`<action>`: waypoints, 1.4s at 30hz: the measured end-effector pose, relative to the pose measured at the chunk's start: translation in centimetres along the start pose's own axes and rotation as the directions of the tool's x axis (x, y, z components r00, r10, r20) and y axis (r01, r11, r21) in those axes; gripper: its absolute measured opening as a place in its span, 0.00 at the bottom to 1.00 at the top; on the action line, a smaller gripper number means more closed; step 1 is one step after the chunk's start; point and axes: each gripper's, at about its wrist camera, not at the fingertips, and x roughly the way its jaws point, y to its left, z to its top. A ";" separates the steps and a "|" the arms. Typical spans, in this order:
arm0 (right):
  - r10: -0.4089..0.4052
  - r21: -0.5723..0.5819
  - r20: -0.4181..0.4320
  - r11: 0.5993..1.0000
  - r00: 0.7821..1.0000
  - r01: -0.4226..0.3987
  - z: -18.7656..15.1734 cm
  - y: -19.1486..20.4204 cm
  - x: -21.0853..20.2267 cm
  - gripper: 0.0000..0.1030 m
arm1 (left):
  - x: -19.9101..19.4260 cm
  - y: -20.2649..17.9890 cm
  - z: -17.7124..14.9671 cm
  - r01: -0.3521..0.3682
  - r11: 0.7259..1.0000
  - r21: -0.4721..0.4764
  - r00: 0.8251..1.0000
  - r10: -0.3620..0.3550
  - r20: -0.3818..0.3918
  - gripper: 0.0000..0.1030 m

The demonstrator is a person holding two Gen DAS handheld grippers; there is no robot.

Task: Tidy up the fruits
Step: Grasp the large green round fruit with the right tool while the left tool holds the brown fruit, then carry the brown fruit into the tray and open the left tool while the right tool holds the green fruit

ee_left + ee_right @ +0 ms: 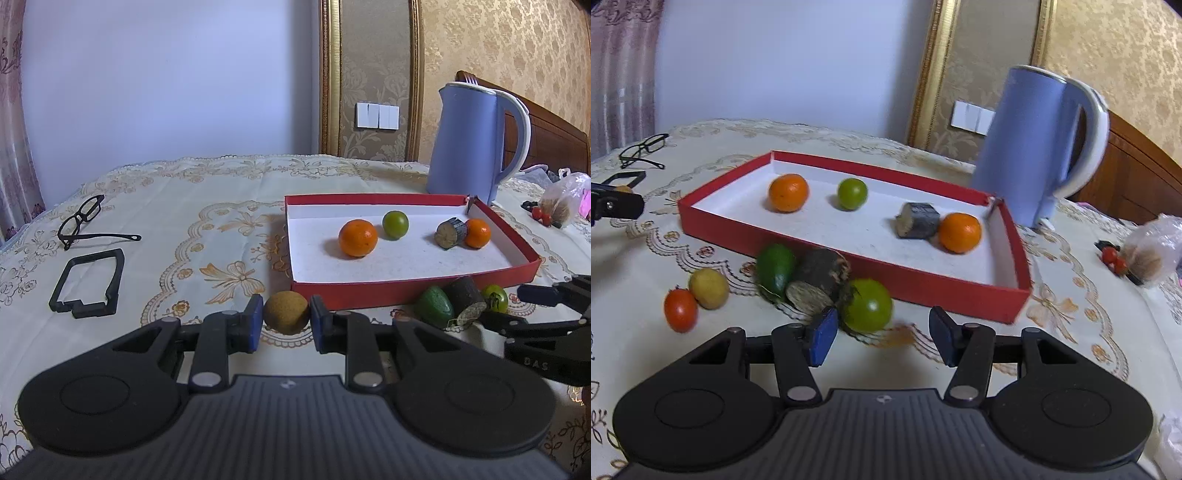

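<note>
Nearest: my left gripper [286, 319] pinches a tan ball-shaped fruit [286, 312] across its middle; it looks light, firm, rough-skinned. My right gripper [882, 334] is spread, empty, beside a green tomato [868, 304], smooth and probably slippery; I would grip its widest part. Beyond: red tray [849, 260] holding two oranges. Farthest: blue kettle [1034, 147] on the tabletop [166, 206].

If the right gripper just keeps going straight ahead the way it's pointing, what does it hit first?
Probably the near wall of the red box. The right gripper is open, and the green tomato sits just left of its centre line beside the left finger, so it may get clipped first; depth is hard to judge.
</note>
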 end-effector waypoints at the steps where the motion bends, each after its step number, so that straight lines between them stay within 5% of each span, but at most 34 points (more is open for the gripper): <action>1: 0.011 -0.006 0.003 1.000 1.000 -0.011 0.1 0.2 0.1 0.53 | 0.0 0.0 0.0 -0.001 1.000 0.000 1.000 0.001 -0.001 0.23; 8: 0.059 -0.004 -0.016 0.998 0.998 -0.059 0.3 0.1 0.4 0.39 | 0.0 0.1 0.0 0.002 1.000 -0.004 1.000 -0.002 -0.002 0.23; 42: 0.016 0.026 0.010 1.000 1.000 -0.016 0.5 -1.4 -0.4 0.31 | -0.6 -0.3 0.3 0.043 0.999 0.002 0.999 -0.043 0.002 0.23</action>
